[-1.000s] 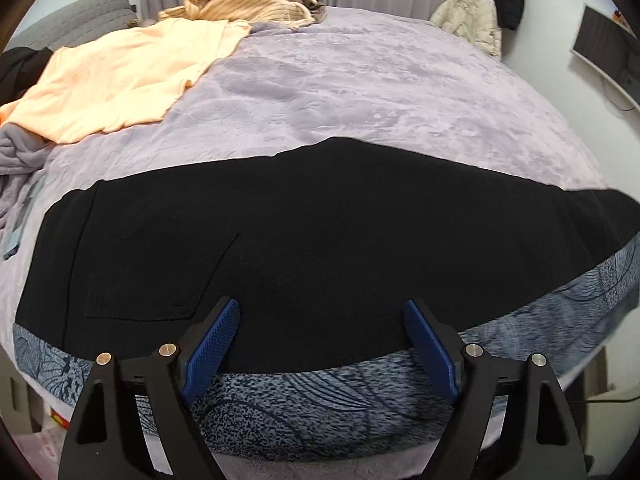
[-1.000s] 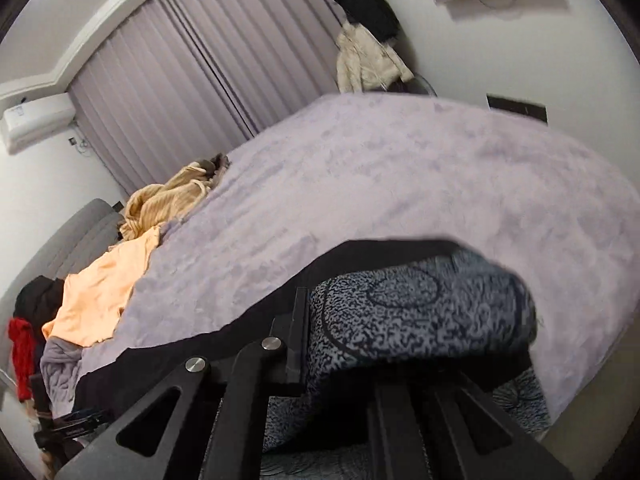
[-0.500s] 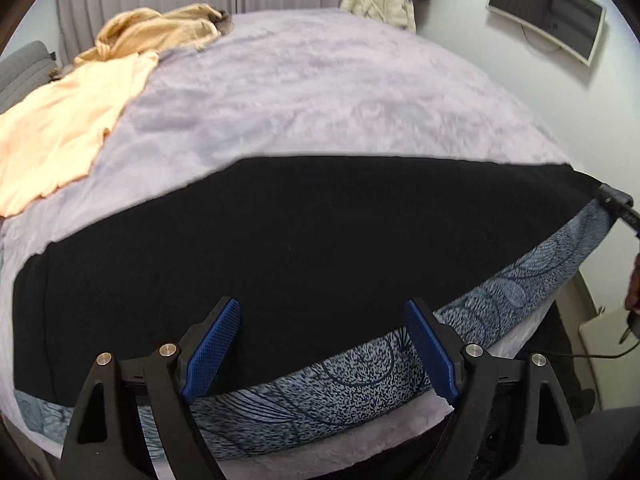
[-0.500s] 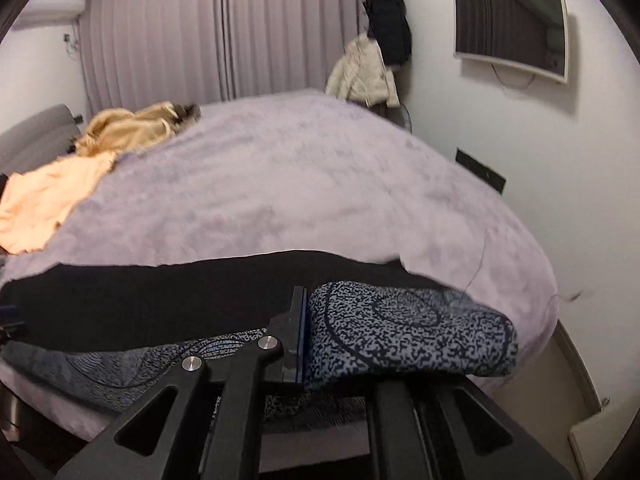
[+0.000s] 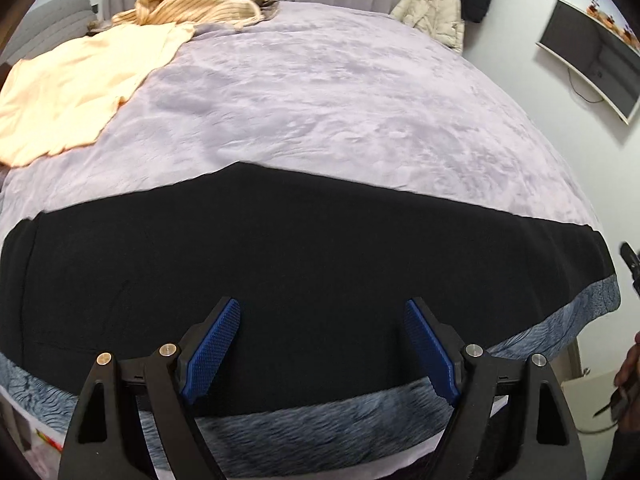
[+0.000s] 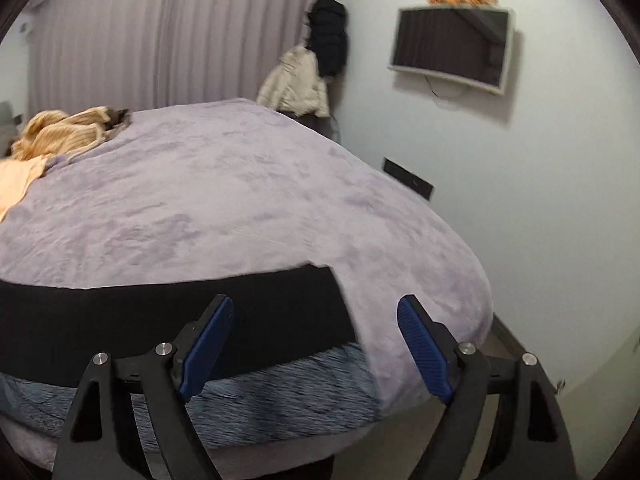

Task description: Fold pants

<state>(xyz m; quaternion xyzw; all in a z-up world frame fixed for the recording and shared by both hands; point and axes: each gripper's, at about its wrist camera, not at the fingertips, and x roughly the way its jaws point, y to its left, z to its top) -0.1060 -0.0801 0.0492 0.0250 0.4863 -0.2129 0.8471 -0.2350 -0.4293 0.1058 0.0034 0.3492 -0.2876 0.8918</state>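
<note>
The pants lie flat across the near edge of the lilac bed, black side up, with a blue-grey patterned layer showing along the front edge. My left gripper is open and empty, hovering over the middle of the pants. In the right wrist view the pants' right end lies on the bed with the patterned layer below it. My right gripper is open and empty above that end.
A peach shirt and a striped tan garment lie at the bed's far left. The lilac blanket covers the bed. Jackets hang at the far wall; a TV is on the right wall.
My right gripper has let go of the patterned pants end and opened; that end now lies on the bed. My left gripper stayed open over the pants, shifting its view slightly.
</note>
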